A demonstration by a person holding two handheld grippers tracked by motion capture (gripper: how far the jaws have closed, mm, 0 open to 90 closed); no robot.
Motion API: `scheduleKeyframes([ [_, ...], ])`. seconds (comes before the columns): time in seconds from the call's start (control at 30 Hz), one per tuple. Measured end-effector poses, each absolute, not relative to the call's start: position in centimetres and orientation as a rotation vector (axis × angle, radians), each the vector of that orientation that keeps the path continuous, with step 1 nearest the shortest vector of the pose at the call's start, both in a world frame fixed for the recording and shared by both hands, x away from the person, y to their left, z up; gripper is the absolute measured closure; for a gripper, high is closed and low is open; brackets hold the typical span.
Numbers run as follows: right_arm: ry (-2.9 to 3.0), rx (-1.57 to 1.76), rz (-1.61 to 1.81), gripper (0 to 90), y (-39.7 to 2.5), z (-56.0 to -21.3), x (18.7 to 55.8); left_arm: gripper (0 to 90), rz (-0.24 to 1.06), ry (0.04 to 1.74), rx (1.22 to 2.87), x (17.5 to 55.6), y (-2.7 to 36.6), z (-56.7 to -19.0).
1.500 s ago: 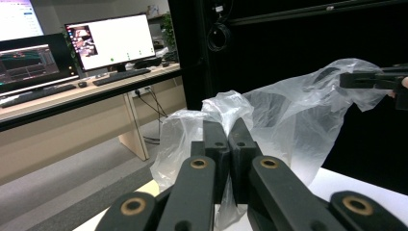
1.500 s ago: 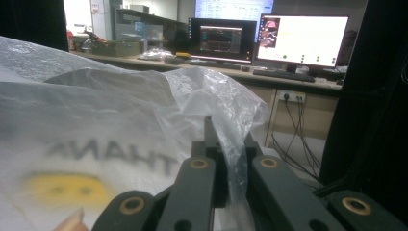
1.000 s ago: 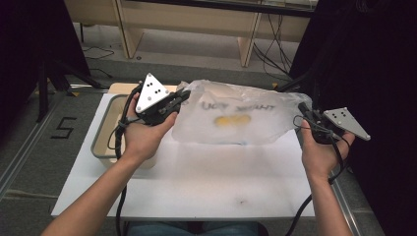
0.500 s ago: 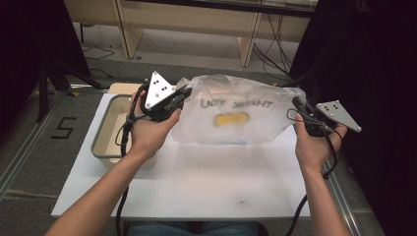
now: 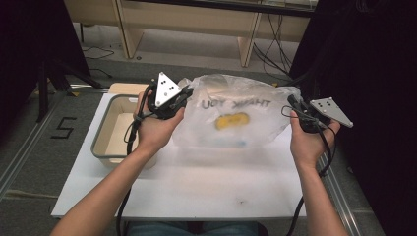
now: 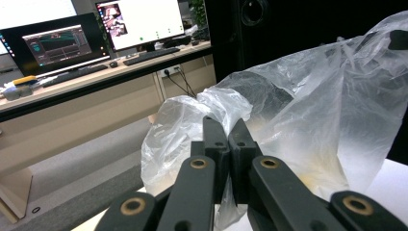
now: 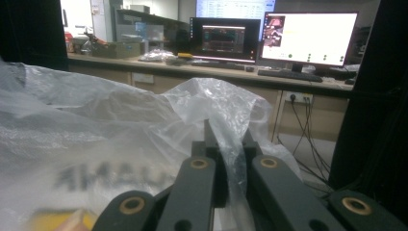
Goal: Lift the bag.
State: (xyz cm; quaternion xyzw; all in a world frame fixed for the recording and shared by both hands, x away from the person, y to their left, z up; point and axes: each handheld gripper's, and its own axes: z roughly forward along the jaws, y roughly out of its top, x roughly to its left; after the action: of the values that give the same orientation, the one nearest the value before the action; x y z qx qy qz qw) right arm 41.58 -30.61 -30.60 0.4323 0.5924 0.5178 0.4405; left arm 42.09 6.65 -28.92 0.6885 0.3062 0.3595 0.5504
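bag (image 5: 236, 118): thin clear crinkled plastic | tray (image 5: 105, 132): smooth, matt

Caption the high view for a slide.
Two hand-held grippers, left and right, stretch a clear plastic bag above a white table.

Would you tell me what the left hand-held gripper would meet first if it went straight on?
The left hand-held gripper, already shut on the plastic bag, would probably push further into that film; depth beyond is unclear.
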Motion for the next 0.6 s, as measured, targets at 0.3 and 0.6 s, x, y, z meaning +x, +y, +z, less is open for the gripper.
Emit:
scheduleKeyframes([
  [0.3, 1.477, 1.091, 1.281, 90.0, -30.3, -31.2, 42.5, 89.0, 0.878, 0.775, 1.643, 44.0, 6.8, -29.7],
  [0.6, 1.497, 1.109, 1.263, 90.0, -30.3, -32.2, 43.7, 89.0, 0.894, 0.823, 1.662, 45.7, 7.0, -30.9],
])
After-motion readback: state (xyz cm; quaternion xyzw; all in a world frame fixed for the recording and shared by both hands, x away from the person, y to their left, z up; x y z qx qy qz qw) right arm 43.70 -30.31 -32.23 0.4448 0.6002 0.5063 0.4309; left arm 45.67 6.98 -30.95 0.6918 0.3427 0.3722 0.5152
